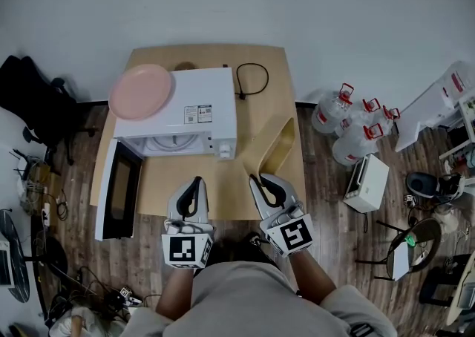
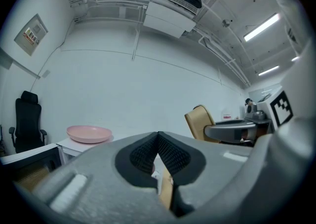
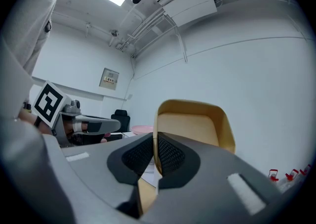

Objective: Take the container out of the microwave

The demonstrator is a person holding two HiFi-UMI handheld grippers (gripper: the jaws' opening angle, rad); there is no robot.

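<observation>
- The right tool point(image 3: 155, 141) is clamped on the rim of the yellow container point(image 3: 197, 124).
- The container point(image 1: 276, 144) is outside the microwave point(image 1: 197, 109), just beside its right side, near the desk's point(image 1: 178, 187) right edge.
- The left tool point(image 2: 158, 136) is closed and empty, near the desk's front edge.
- The door point(image 1: 119, 188) stands open at the left.
- A pink plate point(image 1: 141, 91) lies on the microwave.
</observation>
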